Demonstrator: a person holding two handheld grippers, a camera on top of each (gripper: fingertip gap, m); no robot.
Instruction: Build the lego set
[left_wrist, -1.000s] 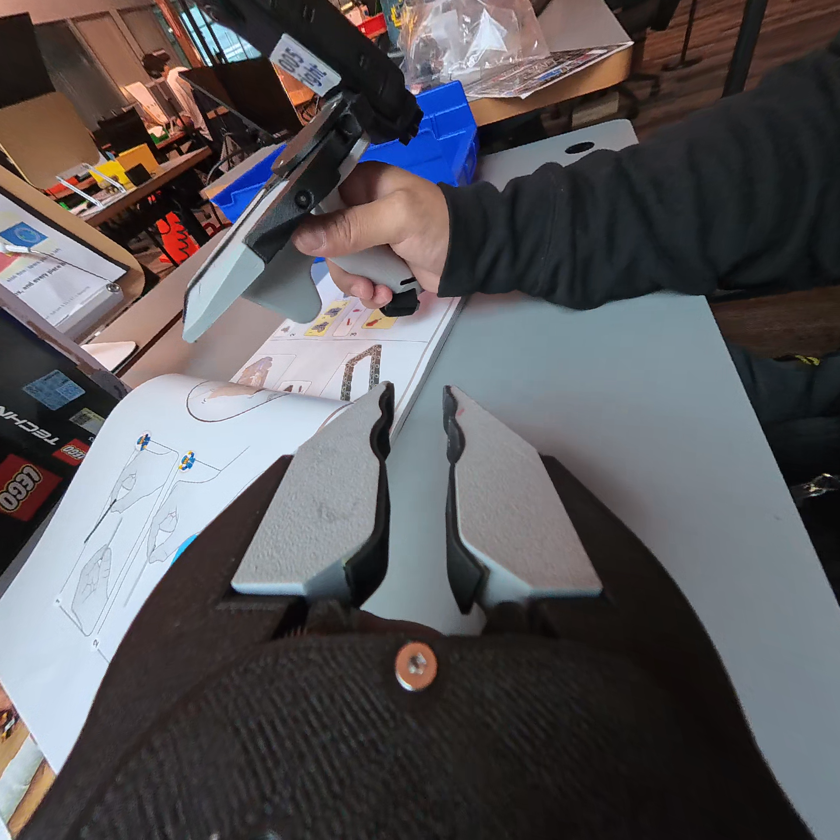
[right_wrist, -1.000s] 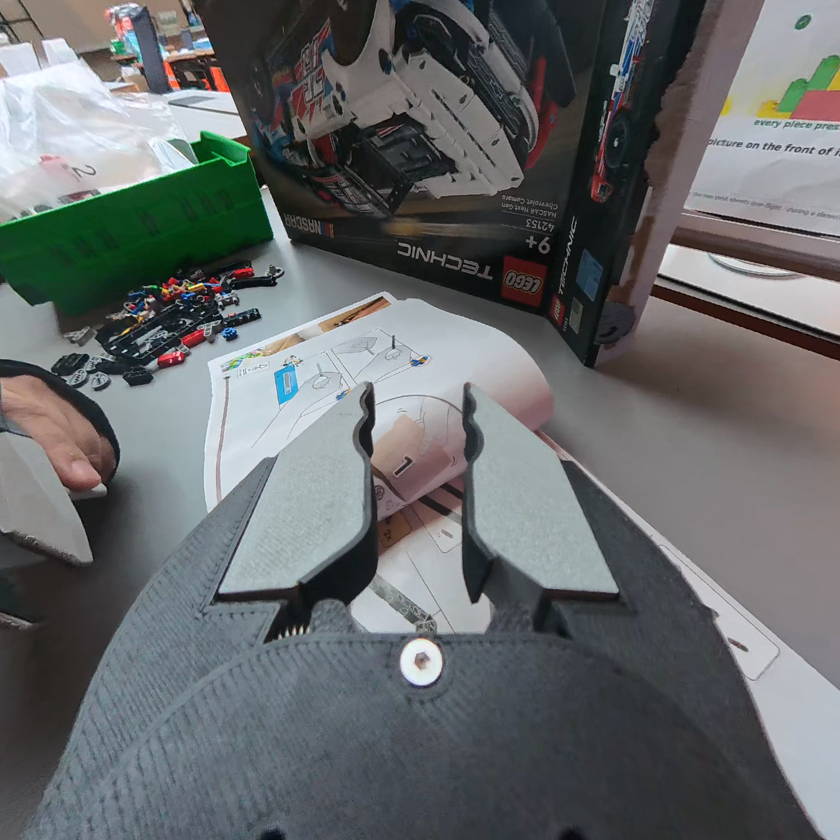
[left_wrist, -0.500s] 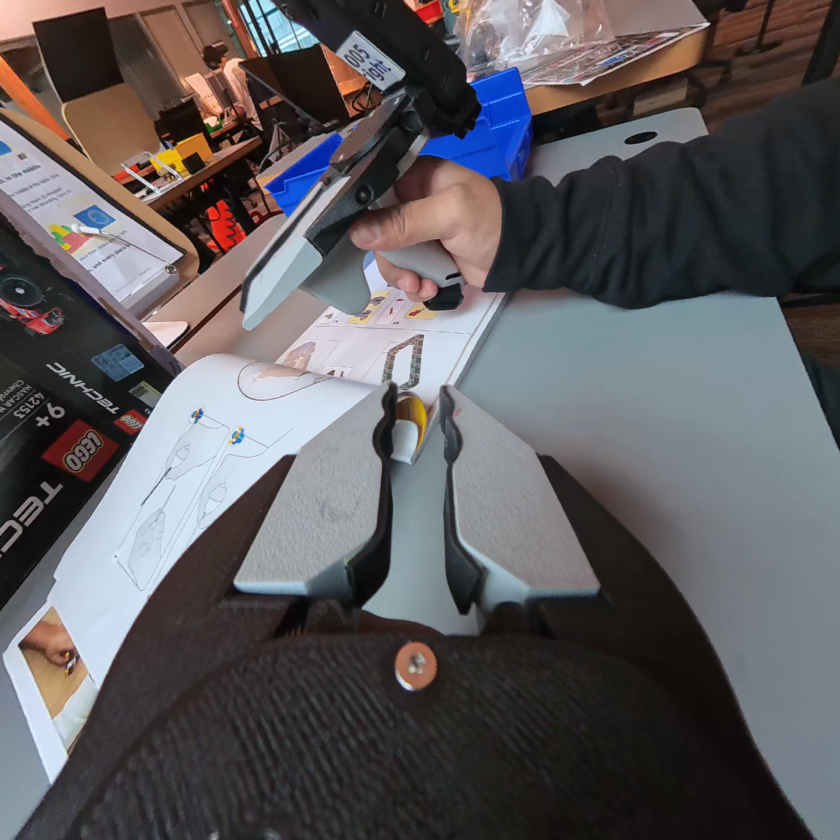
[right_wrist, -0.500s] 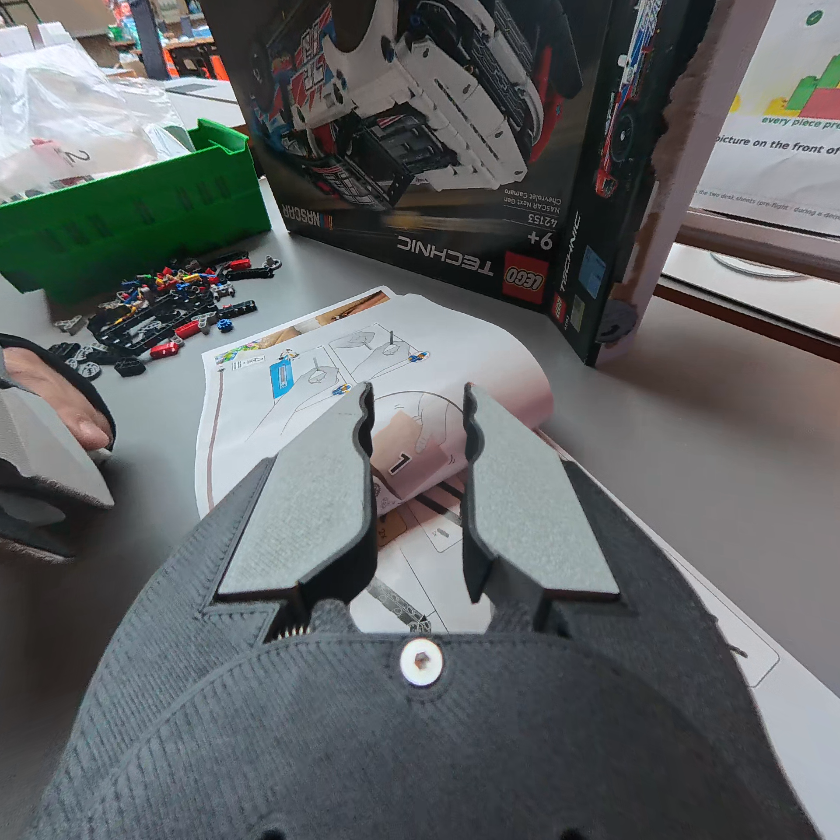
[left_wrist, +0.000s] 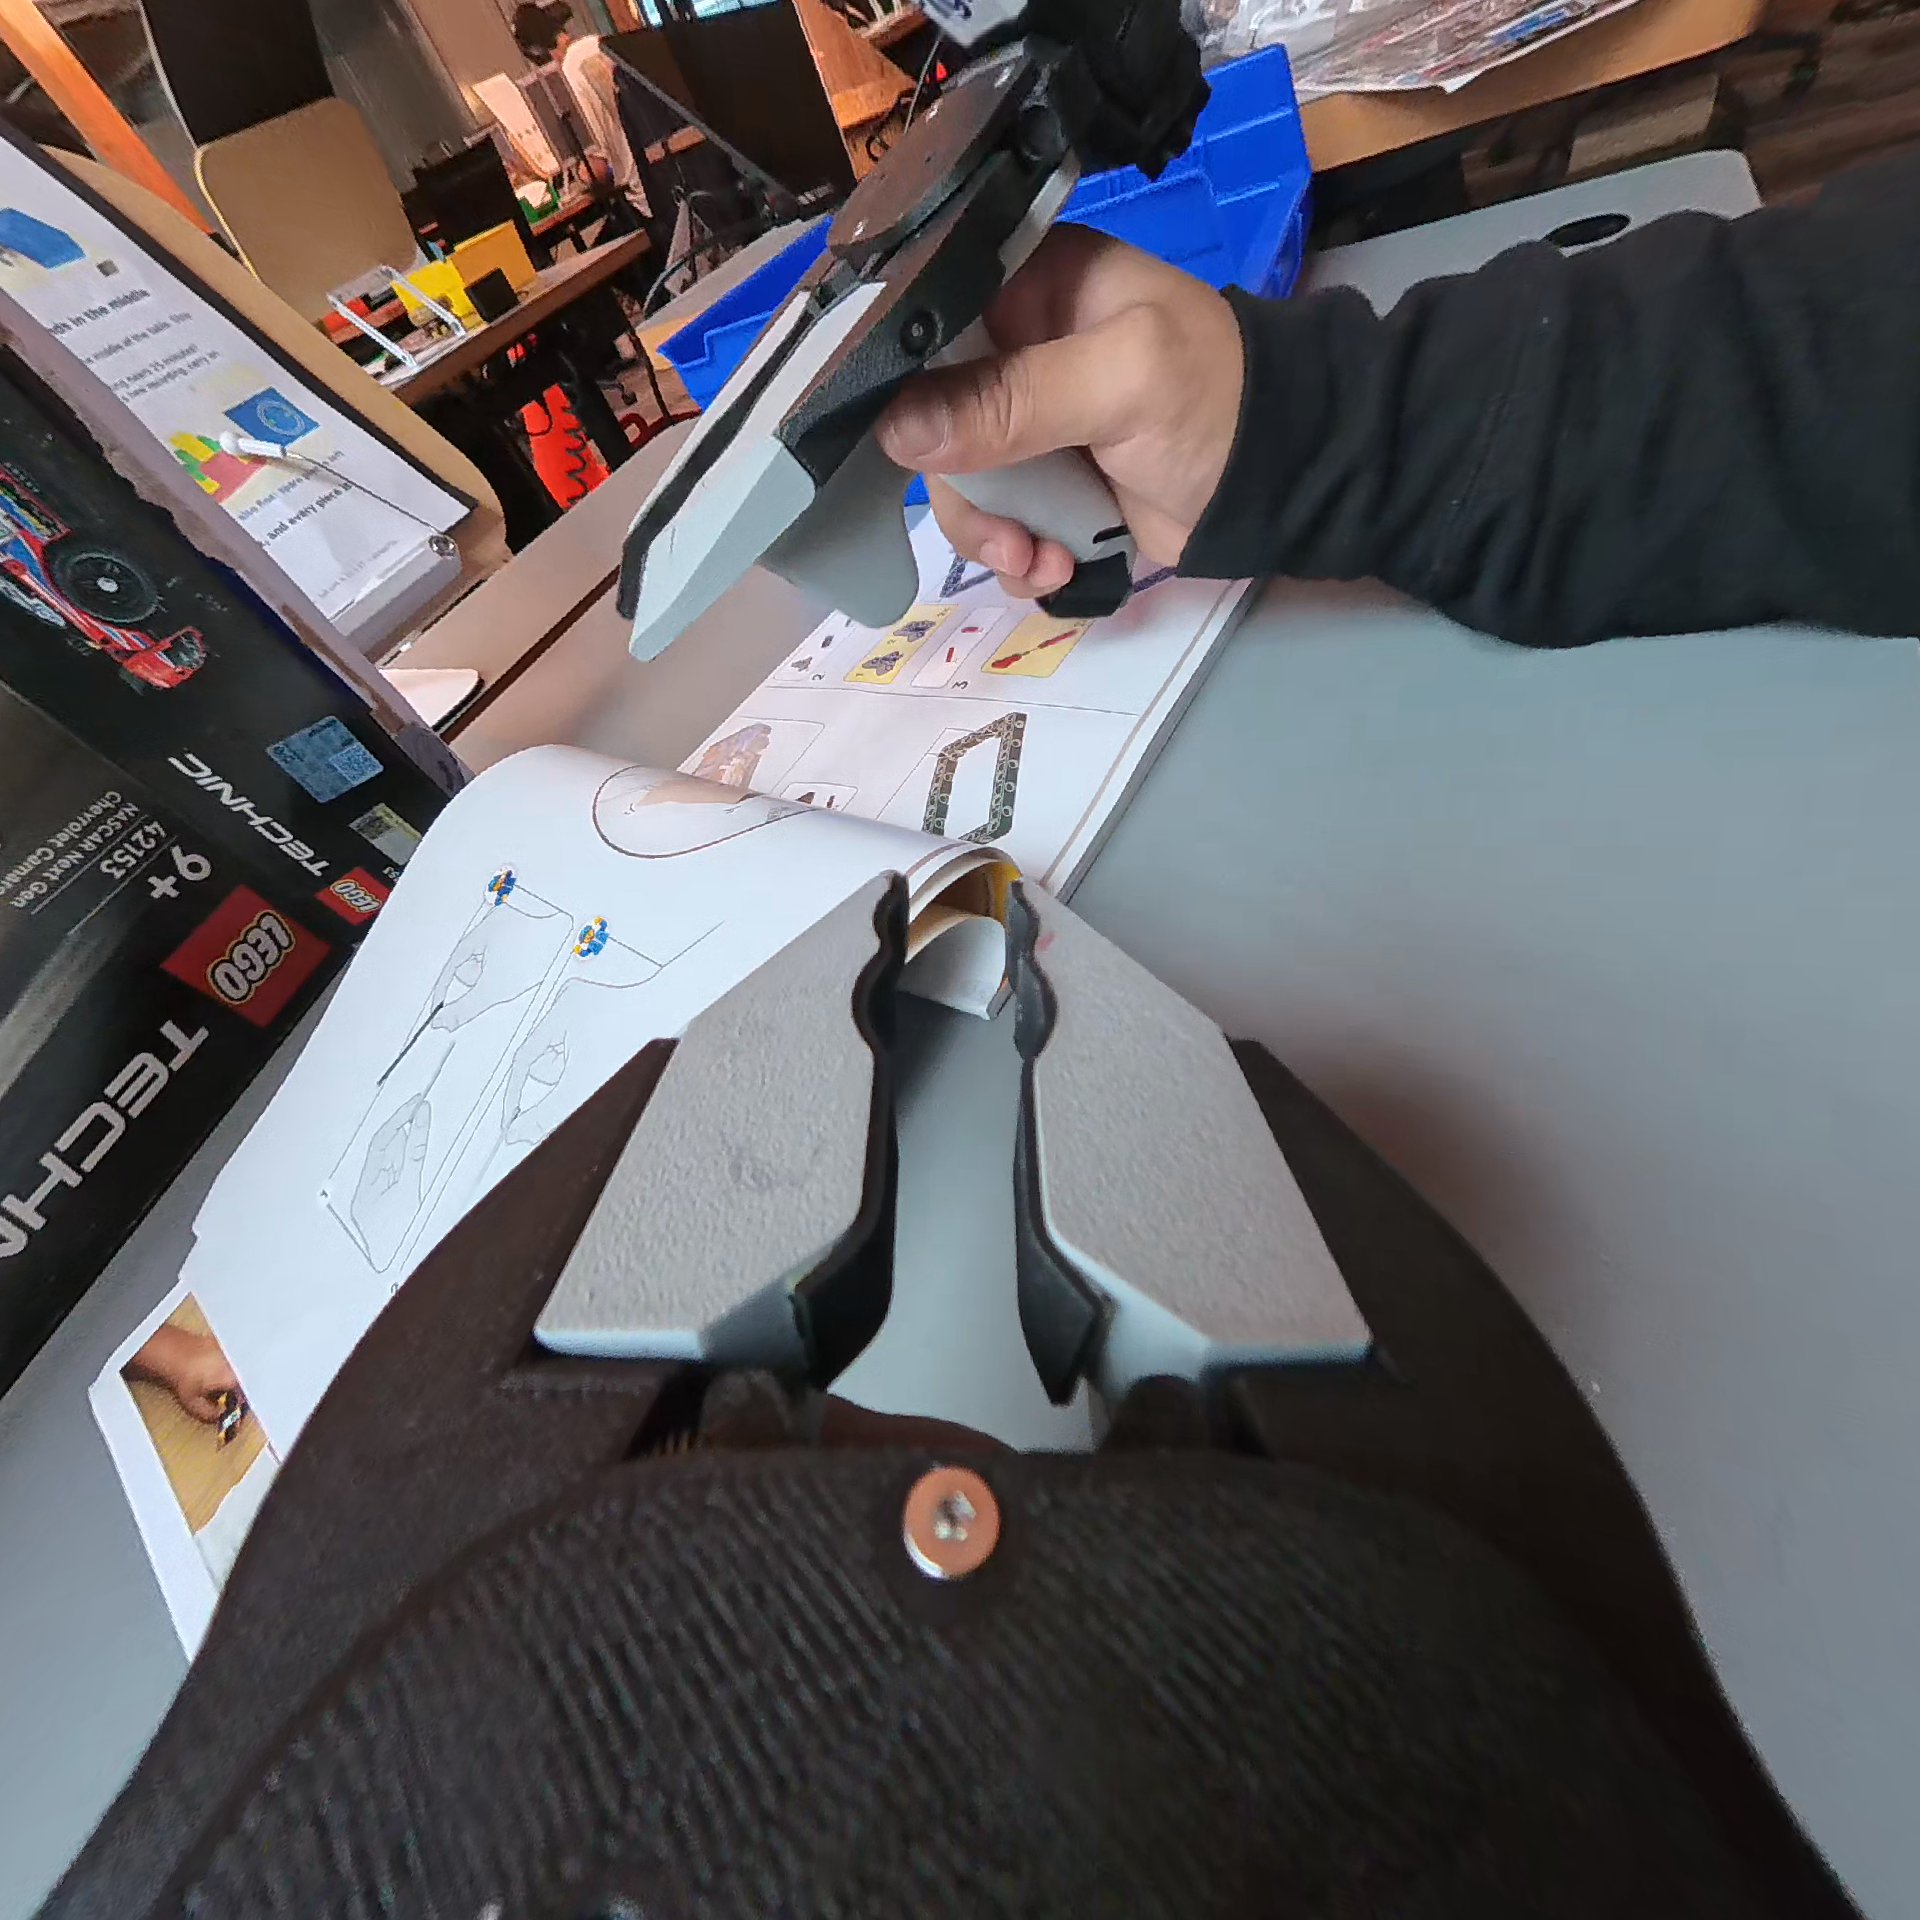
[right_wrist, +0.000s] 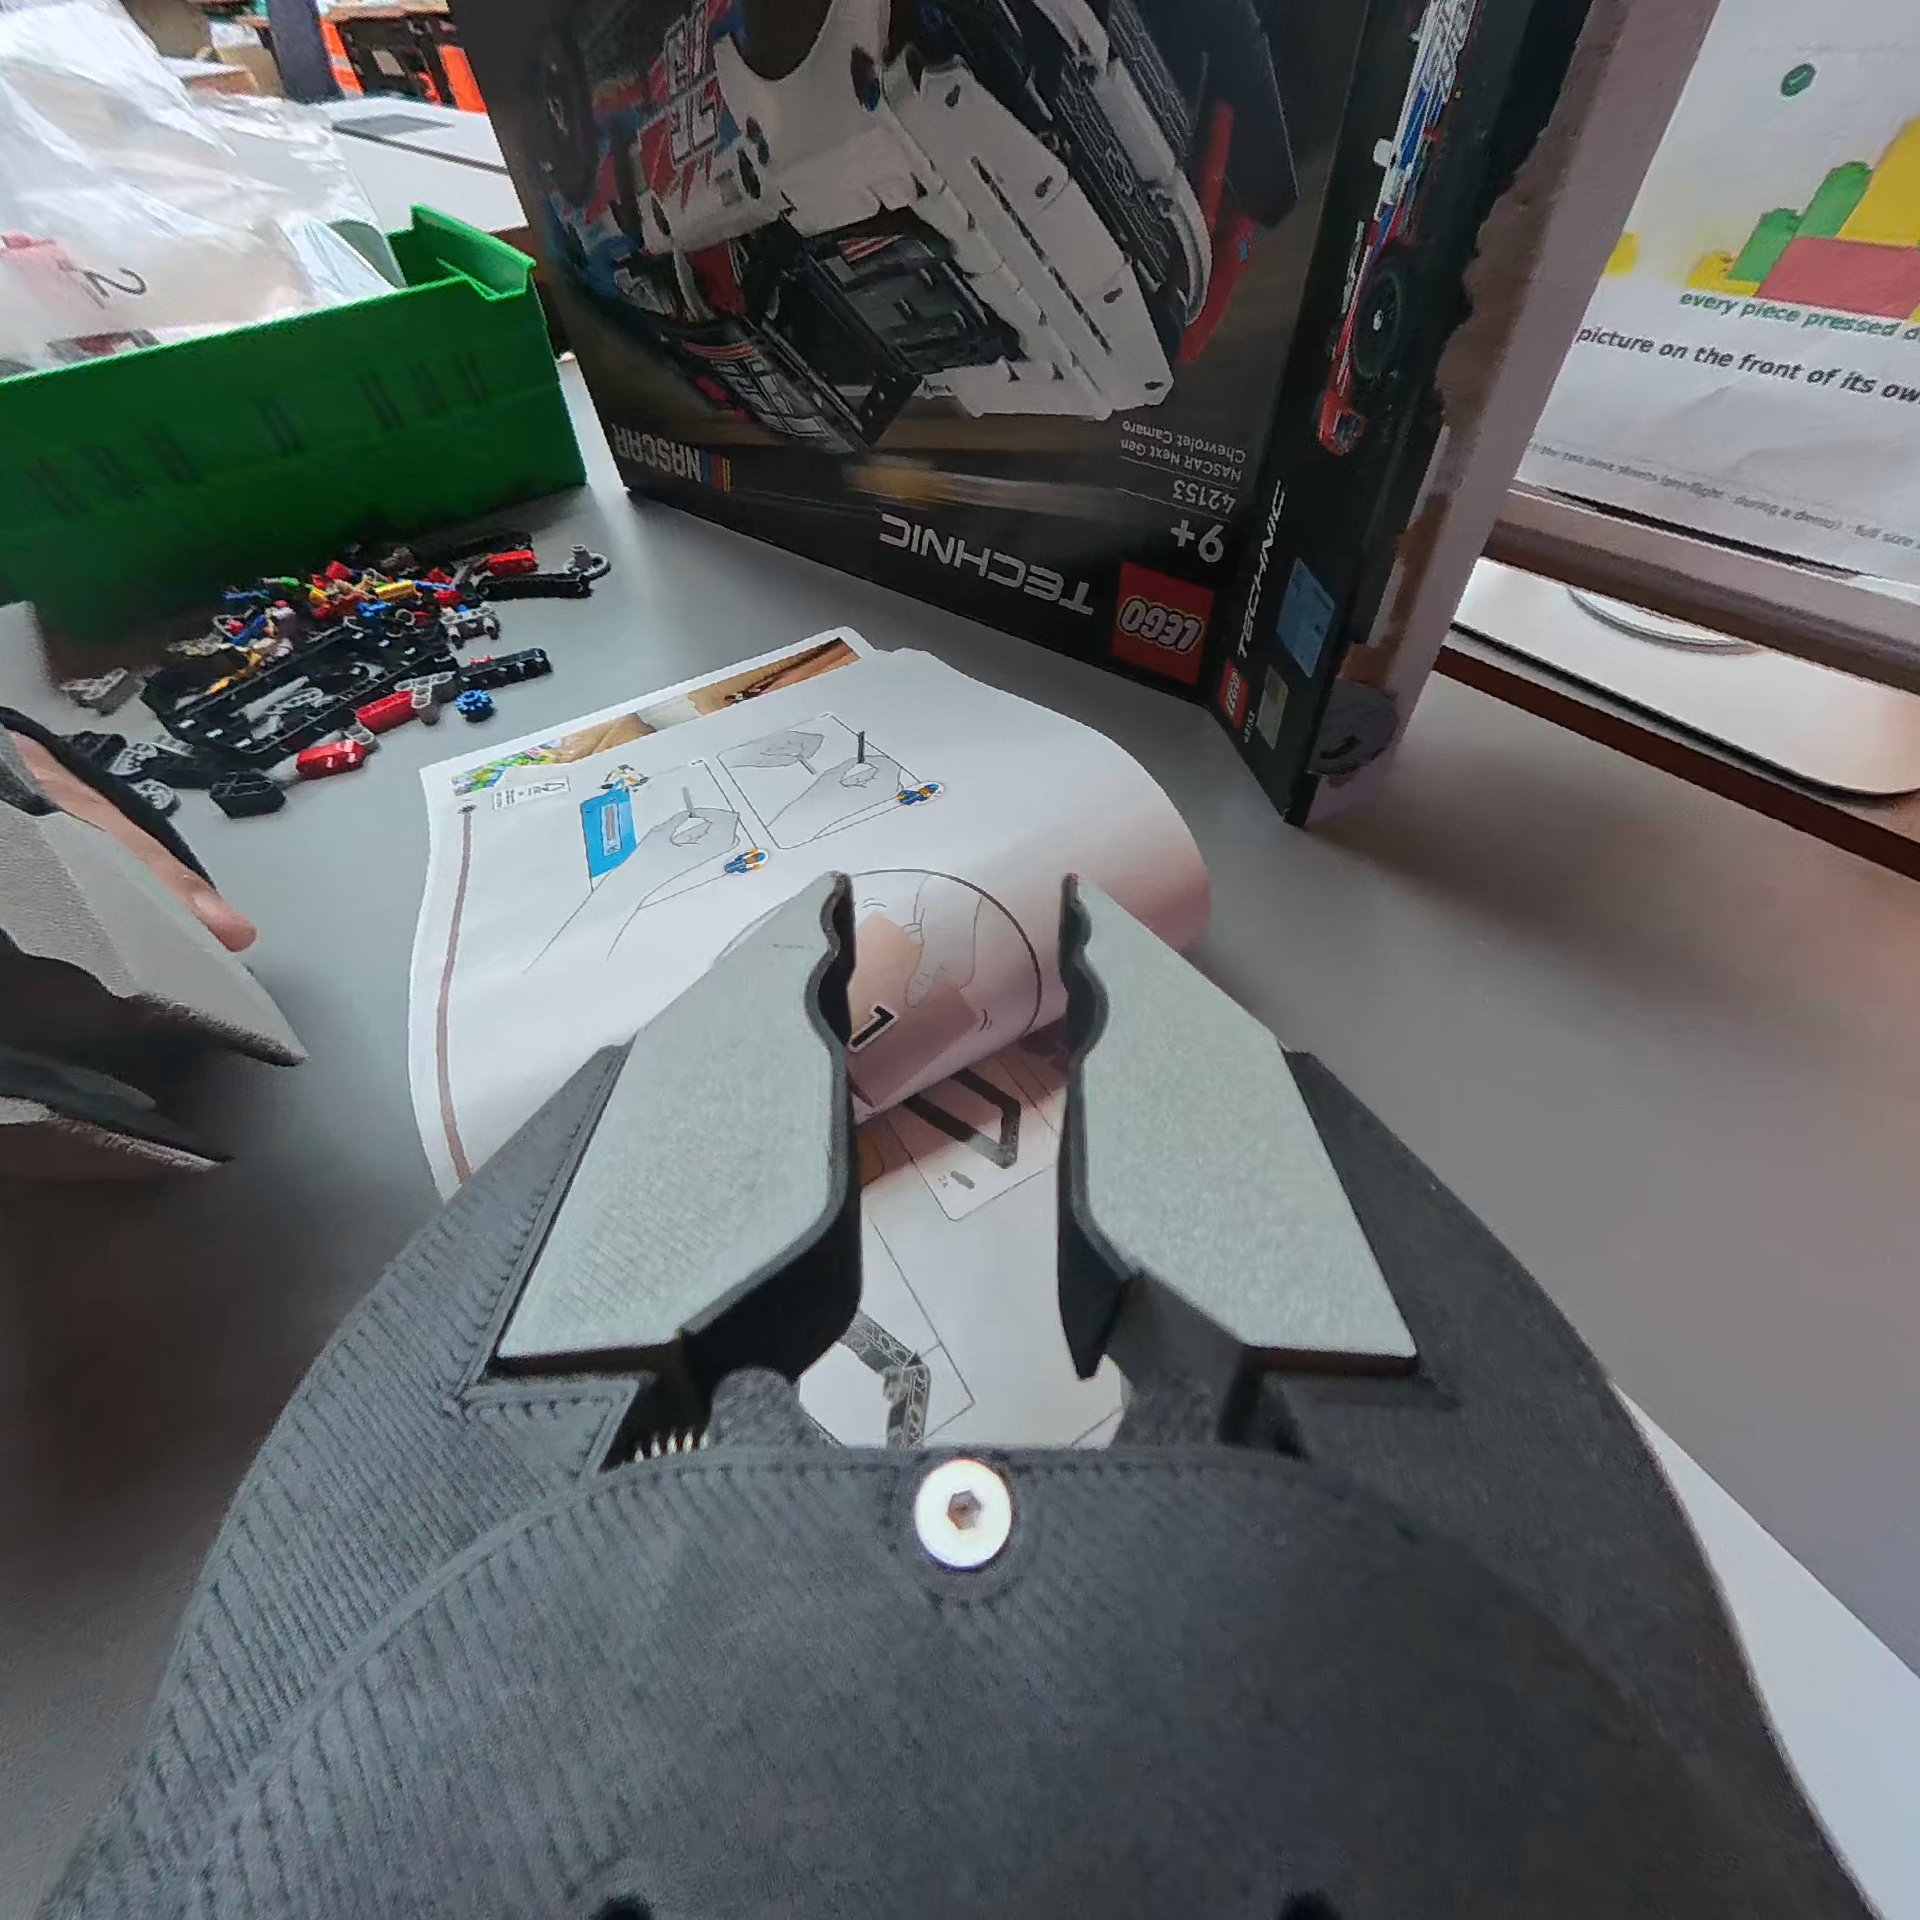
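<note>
The instruction booklet (left_wrist: 582, 935) lies open on the grey table, its left page curled up. My left gripper (left_wrist: 952, 914) is open, low over the table, with the curled page's folded edge (left_wrist: 966, 935) right between its fingertips; I cannot tell whether they touch it. My right gripper (right_wrist: 956, 914) is open and empty, hovering above the booklet (right_wrist: 727, 831) over the curl; it also shows in the left wrist view (left_wrist: 649, 608), held by a hand in a black sleeve. A pile of small loose lego pieces (right_wrist: 343, 644) lies at the far left.
The dark lego box (right_wrist: 935, 312) stands upside down behind the booklet and shows in the left wrist view (left_wrist: 156, 831). A green bin (right_wrist: 260, 436) with plastic bags stands beyond the pieces. A blue bin (left_wrist: 1195, 208) sits behind the hand. A leaning paper sign (right_wrist: 1766, 312) stands at the right.
My left gripper has moved forward and left until the curled page edge sits between its tips; the box has come into its view. The right gripper has stayed over the booklet.
</note>
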